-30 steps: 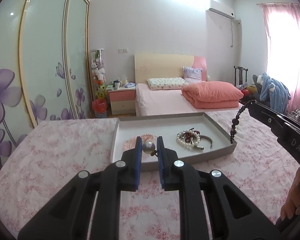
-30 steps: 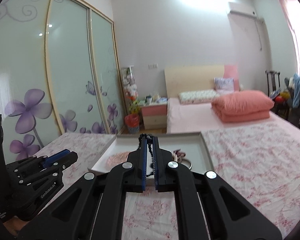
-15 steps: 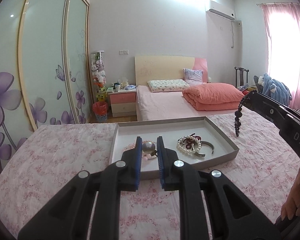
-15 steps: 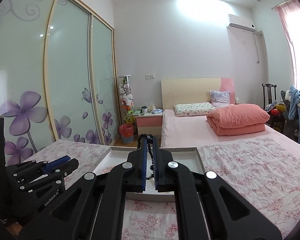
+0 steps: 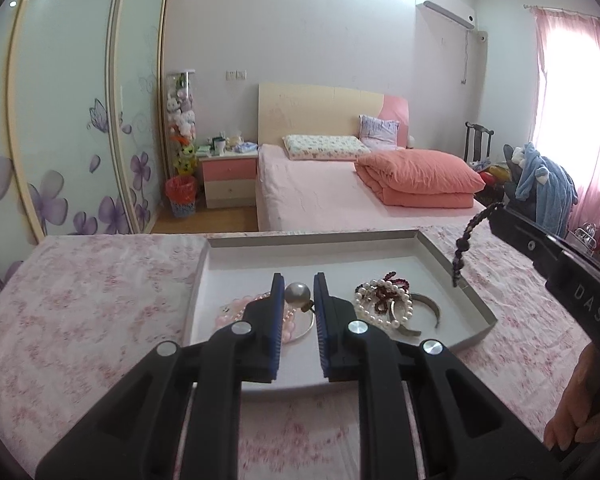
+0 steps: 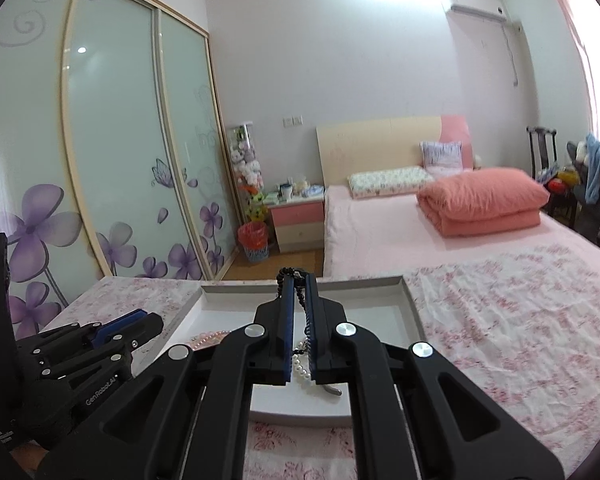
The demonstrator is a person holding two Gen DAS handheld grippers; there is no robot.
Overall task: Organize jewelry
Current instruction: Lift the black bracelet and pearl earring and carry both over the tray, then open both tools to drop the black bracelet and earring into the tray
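Observation:
A shallow grey tray (image 5: 476,304) lies on the floral cloth. In it are a pink bead bracelet (image 5: 230,314), a white pearl bracelet (image 5: 380,316) tangled with dark red beads, and a metal bangle (image 5: 430,306). My left gripper (image 5: 298,294) is shut on a grey pearl earring (image 5: 298,292) above the tray's near part. My right gripper (image 6: 296,288) is shut on a dark bead strand (image 6: 300,300). In the left wrist view that strand (image 5: 460,248) hangs over the tray's right rim.
The tray (image 6: 414,312) sits on a table covered in pink floral cloth (image 5: 80,300). Behind it are a bed with an orange folded quilt (image 5: 420,176), a nightstand (image 5: 230,176) and sliding wardrobe doors (image 5: 60,120). A hand (image 5: 580,412) holds the right gripper.
Both grippers have come lower and closer over the tray, each still holding its piece. The dark strand now hangs over the tray's right rim.

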